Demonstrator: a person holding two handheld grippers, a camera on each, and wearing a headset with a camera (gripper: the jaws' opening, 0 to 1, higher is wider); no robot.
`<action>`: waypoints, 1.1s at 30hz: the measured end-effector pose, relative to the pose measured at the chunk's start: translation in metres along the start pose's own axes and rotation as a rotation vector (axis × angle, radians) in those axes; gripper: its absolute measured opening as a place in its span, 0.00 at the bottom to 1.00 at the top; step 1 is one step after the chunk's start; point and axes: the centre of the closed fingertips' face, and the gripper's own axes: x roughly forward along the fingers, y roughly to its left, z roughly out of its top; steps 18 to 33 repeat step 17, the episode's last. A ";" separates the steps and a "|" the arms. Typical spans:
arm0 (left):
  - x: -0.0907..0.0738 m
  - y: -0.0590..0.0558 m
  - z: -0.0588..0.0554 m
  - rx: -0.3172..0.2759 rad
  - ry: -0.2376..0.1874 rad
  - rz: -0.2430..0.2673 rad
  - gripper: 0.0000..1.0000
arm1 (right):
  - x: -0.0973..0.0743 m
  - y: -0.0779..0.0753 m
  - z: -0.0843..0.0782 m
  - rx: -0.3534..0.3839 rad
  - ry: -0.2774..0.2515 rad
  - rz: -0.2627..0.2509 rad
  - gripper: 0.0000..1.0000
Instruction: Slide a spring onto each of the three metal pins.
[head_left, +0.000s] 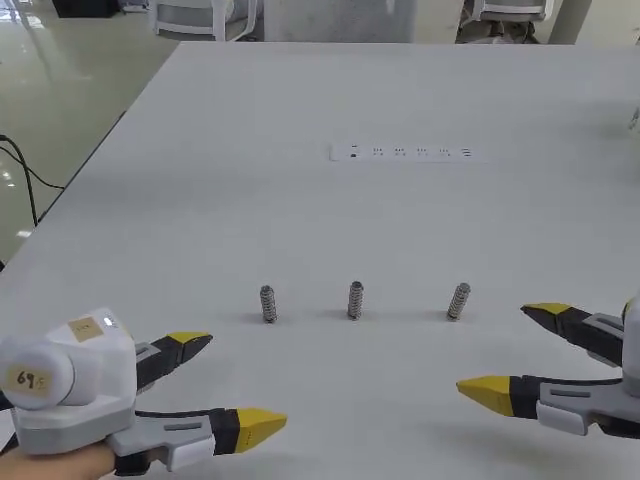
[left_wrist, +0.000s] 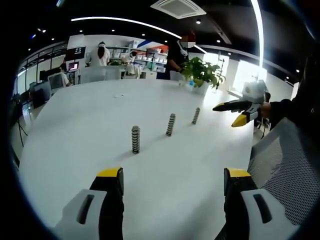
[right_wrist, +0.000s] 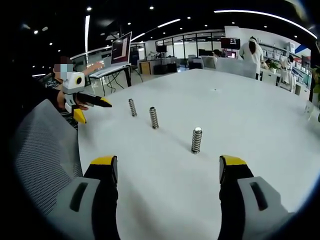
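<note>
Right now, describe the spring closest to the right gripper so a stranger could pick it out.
On the white table, a row of three springs stands on the near side of the flush power strip. Take the right-end spring, nearest the open right gripper; unlike the middle spring and left spring, it seems to lean slightly.

Lost the body of the right gripper (head_left: 492, 347) past the head view's right edge, and the rear of the left gripper (head_left: 246, 381), with the hand (head_left: 60, 465) beneath, at the bottom-left corner. Found the pins (right_wrist: 198, 130) almost wholly hidden inside the springs (head_left: 355, 300), bar one rounded tip in the right gripper view. Could not read the power strip (head_left: 400, 152) markings.
</note>
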 end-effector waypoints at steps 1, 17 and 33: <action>0.000 0.000 0.000 0.000 0.000 0.000 0.81 | 0.000 0.000 0.000 0.002 0.001 0.000 0.85; 0.000 0.000 -0.001 0.001 0.006 -0.001 0.80 | 0.002 0.004 -0.003 -0.001 0.020 0.001 0.85; 0.000 0.000 -0.001 0.001 0.006 -0.001 0.80 | 0.002 0.004 -0.003 -0.001 0.020 0.001 0.85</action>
